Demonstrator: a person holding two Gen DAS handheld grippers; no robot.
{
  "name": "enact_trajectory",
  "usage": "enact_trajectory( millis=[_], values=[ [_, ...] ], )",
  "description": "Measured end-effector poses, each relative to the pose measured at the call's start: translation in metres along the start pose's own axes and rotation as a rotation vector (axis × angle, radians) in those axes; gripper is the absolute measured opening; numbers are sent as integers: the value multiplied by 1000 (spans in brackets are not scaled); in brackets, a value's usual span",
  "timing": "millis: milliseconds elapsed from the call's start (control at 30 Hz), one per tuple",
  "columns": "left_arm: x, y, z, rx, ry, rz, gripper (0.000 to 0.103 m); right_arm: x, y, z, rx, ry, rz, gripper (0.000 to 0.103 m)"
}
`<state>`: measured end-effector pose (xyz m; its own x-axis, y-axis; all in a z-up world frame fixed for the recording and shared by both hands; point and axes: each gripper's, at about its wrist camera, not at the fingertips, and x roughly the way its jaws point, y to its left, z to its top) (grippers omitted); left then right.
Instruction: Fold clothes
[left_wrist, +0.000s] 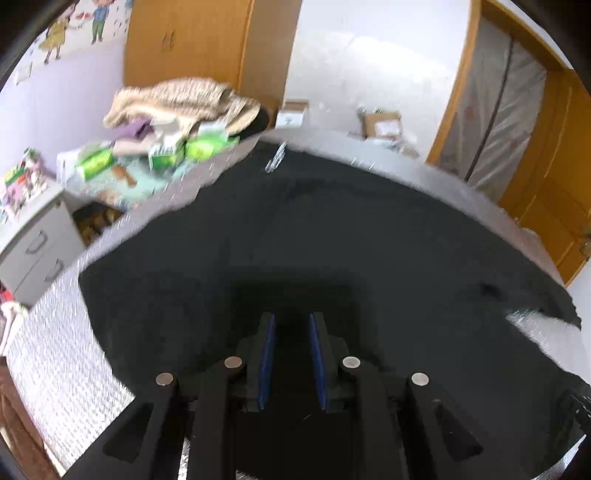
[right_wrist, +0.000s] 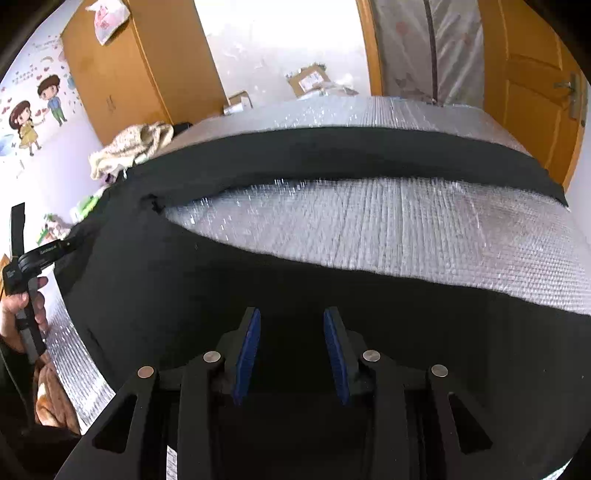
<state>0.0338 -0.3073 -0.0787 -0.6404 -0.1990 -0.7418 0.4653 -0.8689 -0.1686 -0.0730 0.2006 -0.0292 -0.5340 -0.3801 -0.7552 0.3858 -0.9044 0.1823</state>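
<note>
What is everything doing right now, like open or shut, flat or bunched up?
Left gripper: jaws open, nothing between them.
Right gripper: jaws open, nothing between them.
Black garment: spread on the silvery mat, not yet folded.
Beige blanket: bunched in a heap.
Wooden door: swung open.

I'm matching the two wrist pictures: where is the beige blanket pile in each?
Left wrist: the beige blanket sits upper left, on clutter before the wooden wardrobe.
Right wrist: the blanket is smaller, at left, past the black garment.
Shared landmark: the wardrobe.
</note>
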Motion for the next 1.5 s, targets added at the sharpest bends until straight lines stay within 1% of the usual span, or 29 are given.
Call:
enact_trajectory(
  millis=[133,300,367,400,600,867,1300,1367,1433,1500],
  values=[
    [-11,3,-5,16,-20,0,19,-6,4,-2,-9,-10,0,37],
    [-15,10,-16,24,-11,10,19,-15,19,-9,-49,-28,28,37],
    [-18,15,-20,25,-18,2,19,-10,22,-14,-58,-1,29,37],
    [-19,18,-22,26,-21,-1,19,-7,24,-17,-63,10,28,37],
    [-25,18,-30,79,-11,26,19,-7,29,-24,-127,-4,-9,37],
    [-32,24,-39,73,-18,46,19,-11,25,-32,-128,-16,1,38],
    [-44,33,-44,41,-22,71,19,-19,22,-41,-147,-24,5,38],
    [-48,38,-41,21,-47,76,19,-20,23,-39,-145,-19,11,37],
    [-53,47,-35,-13,-84,86,19,-20,20,-35,-124,-23,37,38],
    [-56,60,-27,-59,-111,99,21,-21,17,-32,-89,-36,69,38]
  ],
)
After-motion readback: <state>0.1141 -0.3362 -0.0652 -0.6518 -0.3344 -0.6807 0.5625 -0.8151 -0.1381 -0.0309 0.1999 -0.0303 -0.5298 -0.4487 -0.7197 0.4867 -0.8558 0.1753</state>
